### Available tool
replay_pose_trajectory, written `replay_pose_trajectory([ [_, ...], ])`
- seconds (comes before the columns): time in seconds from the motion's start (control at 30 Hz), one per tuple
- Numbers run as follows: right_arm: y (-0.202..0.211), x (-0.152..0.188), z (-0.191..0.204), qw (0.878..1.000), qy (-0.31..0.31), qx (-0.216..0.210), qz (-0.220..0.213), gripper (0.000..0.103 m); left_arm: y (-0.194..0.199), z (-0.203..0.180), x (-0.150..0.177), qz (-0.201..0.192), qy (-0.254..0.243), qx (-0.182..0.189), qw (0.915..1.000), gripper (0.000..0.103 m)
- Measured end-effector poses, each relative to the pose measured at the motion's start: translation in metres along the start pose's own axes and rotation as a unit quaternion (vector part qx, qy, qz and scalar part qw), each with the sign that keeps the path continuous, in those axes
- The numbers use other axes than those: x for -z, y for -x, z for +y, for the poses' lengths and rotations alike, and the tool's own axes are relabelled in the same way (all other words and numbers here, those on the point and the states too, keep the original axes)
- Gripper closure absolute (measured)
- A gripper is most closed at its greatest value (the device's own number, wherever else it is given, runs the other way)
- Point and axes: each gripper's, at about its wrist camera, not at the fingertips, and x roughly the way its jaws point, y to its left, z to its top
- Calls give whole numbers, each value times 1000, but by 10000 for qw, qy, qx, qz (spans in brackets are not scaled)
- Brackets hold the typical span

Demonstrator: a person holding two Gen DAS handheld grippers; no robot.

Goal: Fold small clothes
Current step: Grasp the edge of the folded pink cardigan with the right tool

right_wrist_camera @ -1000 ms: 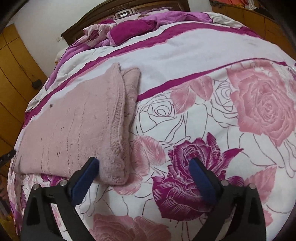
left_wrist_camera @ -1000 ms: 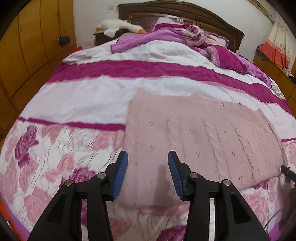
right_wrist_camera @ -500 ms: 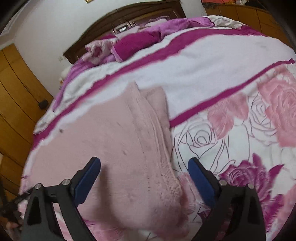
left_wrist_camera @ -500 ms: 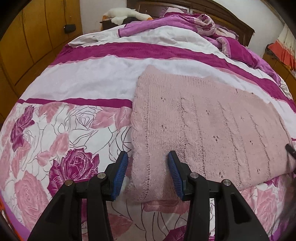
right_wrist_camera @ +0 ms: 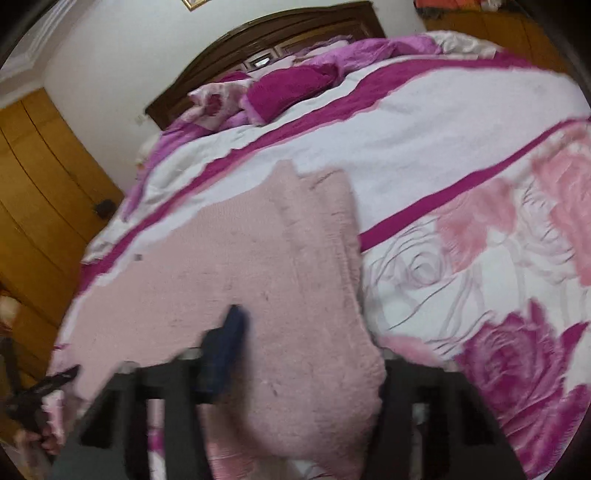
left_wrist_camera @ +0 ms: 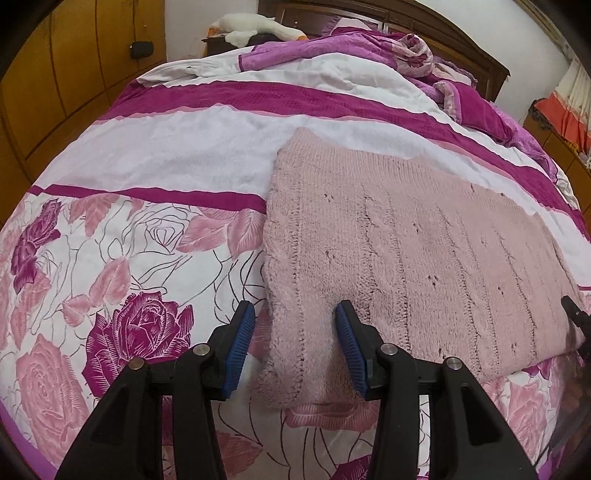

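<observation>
A pink knitted sweater (left_wrist_camera: 406,258) lies flat and folded on the flowered bedspread (left_wrist_camera: 129,258). My left gripper (left_wrist_camera: 295,350) is open, its blue pads straddling the sweater's near left corner. In the right wrist view the sweater (right_wrist_camera: 258,277) fills the middle, blurred by motion. My right gripper (right_wrist_camera: 306,354) is open and straddles the sweater's near right corner; the left pad (right_wrist_camera: 225,347) lies over the knit and the right finger is hidden under the cloth edge. The right gripper's tip also shows at the right edge of the left wrist view (left_wrist_camera: 576,317).
A crumpled purple quilt (left_wrist_camera: 369,48) and pillows lie by the dark wooden headboard (right_wrist_camera: 258,48). A white stuffed goose (left_wrist_camera: 255,27) sits on a nightstand. Wooden wardrobe doors (left_wrist_camera: 55,74) line the left side. A wooden cabinet with orange cloth (left_wrist_camera: 565,107) stands on the right.
Both grippers have moved forward and down onto the sweater's near edge. The right one swung left from the bare bedspread until the corner lies between its fingers.
</observation>
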Motion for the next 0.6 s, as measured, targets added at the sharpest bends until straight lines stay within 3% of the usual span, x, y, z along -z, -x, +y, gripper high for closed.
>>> replay_pose_trajectory([
  [0.1, -1, 2, -2, 10000, -60, -13, -24, 57, 0, 0, 0, -3, 2, 4, 10000, 79],
  [0.43, -12, 0, -6, 9989, -358, -256, -142, 40, 1, 0, 1, -35, 41, 26, 10000, 78],
  [0.5, -11, -1, -10, 9980, -483, -330, -229, 57, 2, 1, 1, -35, 72, 42, 10000, 78],
  [0.53, -11, -2, -13, 9974, -576, -352, -251, 73, 3, 1, 2, -32, 83, 49, 9999, 78],
  [0.6, -9, -1, -21, 9942, -852, -579, -321, 75, 6, 2, 1, -15, 94, 67, 9999, 78],
])
